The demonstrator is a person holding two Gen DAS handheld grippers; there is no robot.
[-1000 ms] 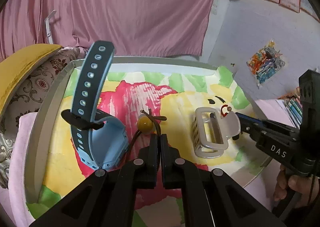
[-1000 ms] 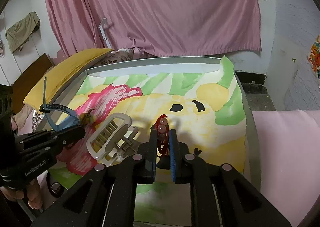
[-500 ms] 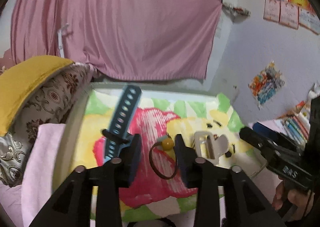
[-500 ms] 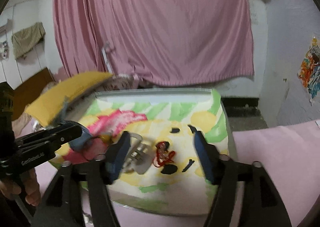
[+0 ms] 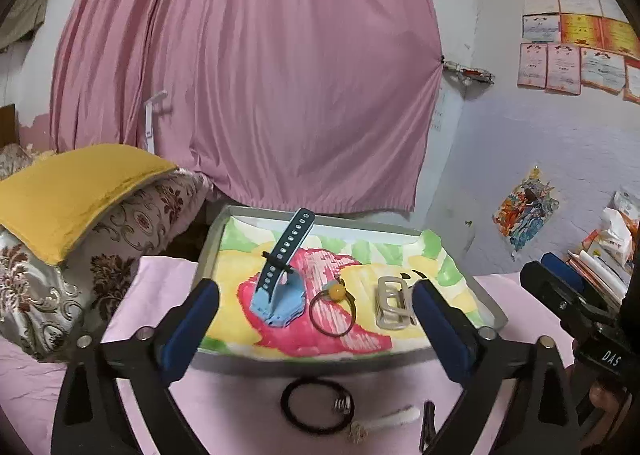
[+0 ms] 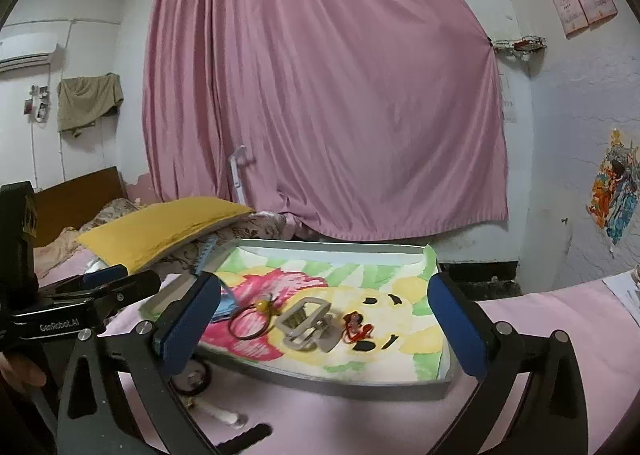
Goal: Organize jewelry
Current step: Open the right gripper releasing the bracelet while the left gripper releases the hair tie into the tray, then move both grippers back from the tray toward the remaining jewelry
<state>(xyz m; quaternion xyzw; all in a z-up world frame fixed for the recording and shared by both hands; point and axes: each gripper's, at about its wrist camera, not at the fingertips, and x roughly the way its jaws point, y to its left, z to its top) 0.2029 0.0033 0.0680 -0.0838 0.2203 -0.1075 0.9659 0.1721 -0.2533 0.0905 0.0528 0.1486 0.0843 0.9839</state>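
A grey tray point(image 5: 208, 251) lined with a bright cartoon cloth sits on the pink bed. In it lie a blue watch point(image 5: 280, 291) with its strap sticking up, a brown hair tie with a yellow bead point(image 5: 333, 309), a beige hair claw point(image 5: 392, 307) and a red bead bracelet point(image 6: 356, 329). The tray rim point(image 6: 360, 383), hair tie point(image 6: 252, 319) and claw point(image 6: 306, 323) also show in the right wrist view. My left gripper point(image 5: 316, 331) is open and empty, held back above the tray's near edge. My right gripper point(image 6: 324, 327) is open and empty, also drawn back.
On the pink sheet in front of the tray lie a black hair tie point(image 5: 316, 411), a small white piece point(image 5: 384, 421) and a dark clip point(image 5: 428, 425). A yellow pillow point(image 5: 68, 191) lies at the left. A pink curtain point(image 5: 256, 87) hangs behind. Books point(image 5: 600, 267) are stacked at the right.
Both grippers opened and pulled back up and away from the tray. The left let go of the beaded hair tie, the right let go of the red bracelet; both now lie in the tray.
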